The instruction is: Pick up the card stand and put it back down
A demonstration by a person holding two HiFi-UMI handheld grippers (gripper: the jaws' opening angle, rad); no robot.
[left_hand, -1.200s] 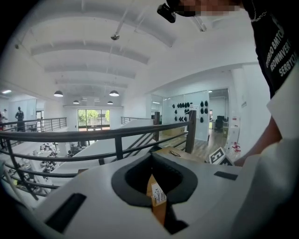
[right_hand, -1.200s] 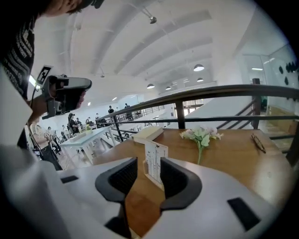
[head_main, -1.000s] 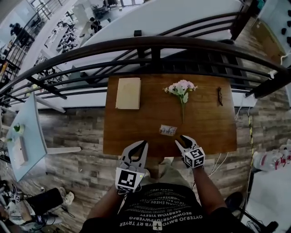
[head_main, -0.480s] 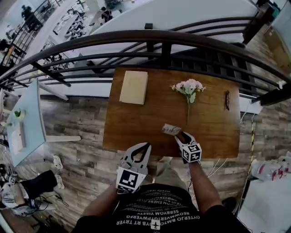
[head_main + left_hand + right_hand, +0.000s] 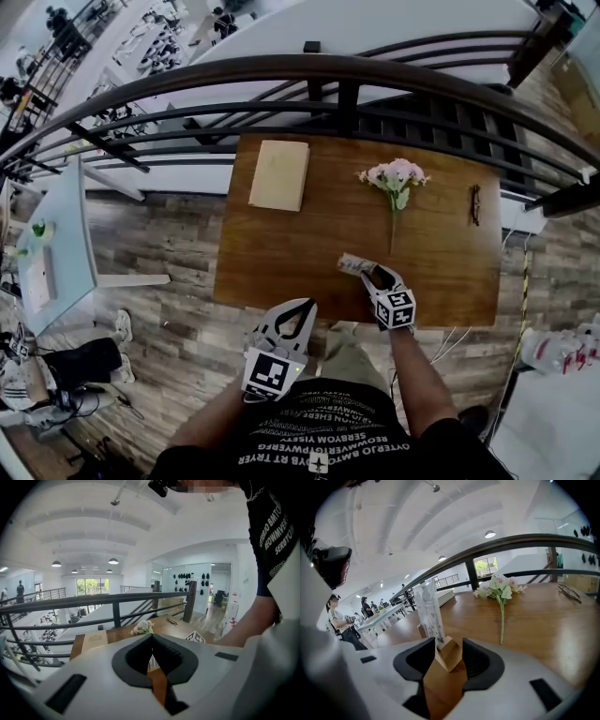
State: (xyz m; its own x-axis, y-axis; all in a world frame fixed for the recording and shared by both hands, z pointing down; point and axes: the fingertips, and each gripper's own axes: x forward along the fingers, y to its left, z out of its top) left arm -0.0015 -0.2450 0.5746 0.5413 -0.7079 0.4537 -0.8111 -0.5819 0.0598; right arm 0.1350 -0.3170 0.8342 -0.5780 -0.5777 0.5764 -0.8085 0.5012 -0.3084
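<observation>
The card stand [image 5: 353,265] is a printed card upright in a small wooden block [image 5: 449,654], near the front edge of the brown table [image 5: 281,253]. My right gripper [image 5: 373,274] has its tips at the stand's right end. In the right gripper view the block sits between the jaws of that gripper [image 5: 448,644]. Those jaws have just been opening, and a gap shows beside the block on the right, so it is open. My left gripper [image 5: 302,307] hangs in front of the table edge over the floor. Its tips meet [image 5: 152,637] with nothing in them.
A beige book [image 5: 279,175] lies at the table's back left, a bunch of pink flowers [image 5: 394,178] at back centre, and a pair of glasses [image 5: 475,203] at the right. A dark metal railing [image 5: 319,75] runs along the far side of the table.
My right gripper has moved forward over the table's front edge to the card stand and now straddles its block. The left gripper has stayed in front of the table, a little lower.
</observation>
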